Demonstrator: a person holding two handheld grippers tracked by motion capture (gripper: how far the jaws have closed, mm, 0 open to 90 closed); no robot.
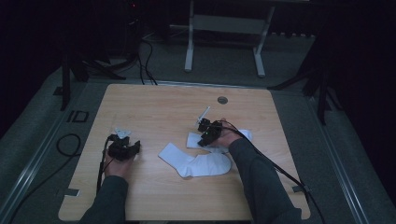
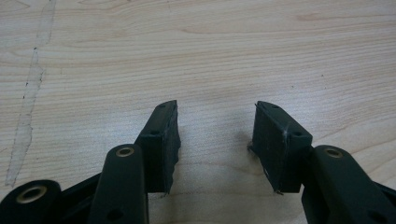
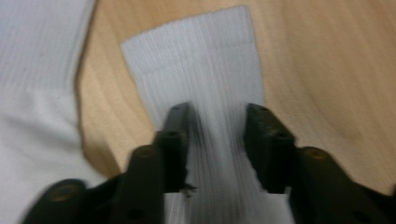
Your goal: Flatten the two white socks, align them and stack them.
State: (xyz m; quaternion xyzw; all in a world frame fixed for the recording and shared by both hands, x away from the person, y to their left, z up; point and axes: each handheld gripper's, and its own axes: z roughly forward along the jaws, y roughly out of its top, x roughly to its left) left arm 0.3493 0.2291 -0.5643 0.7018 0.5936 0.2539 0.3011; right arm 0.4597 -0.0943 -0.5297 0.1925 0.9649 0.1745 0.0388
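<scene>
The wooden table (image 1: 154,196) carries the whole work area; its surface is bare apart from two white socks near the centre and a small round grommet (image 1: 222,100) toward the far edge. Keeping the surface bare leaves both grippers free room to approach the fabric from either side.

The near sock (image 1: 198,164) lies flat and L-shaped, closest to the person. The far sock (image 3: 205,60) lies just beyond it, with its ribbed cuff end pointing away from the right gripper's camera; in the right gripper view a strip of bare wood separates the two socks at that end. Both lie spread out, not bunched, which probably makes an edge easier to pick up.

The right gripper (image 3: 217,144) is positioned over the far sock. Its jaws stand partly open, one on each side of a band of ribbed fabric, with cloth visible between them. They are not clamped on it; whether the pads touch the fabric cannot be determined. This placement is consistent with preparing a grasp.

The left gripper (image 2: 215,140) is held low over bare wood, well apart from both socks. Its jaws are wide open and hold nothing. This appears to be a standby position.
</scene>
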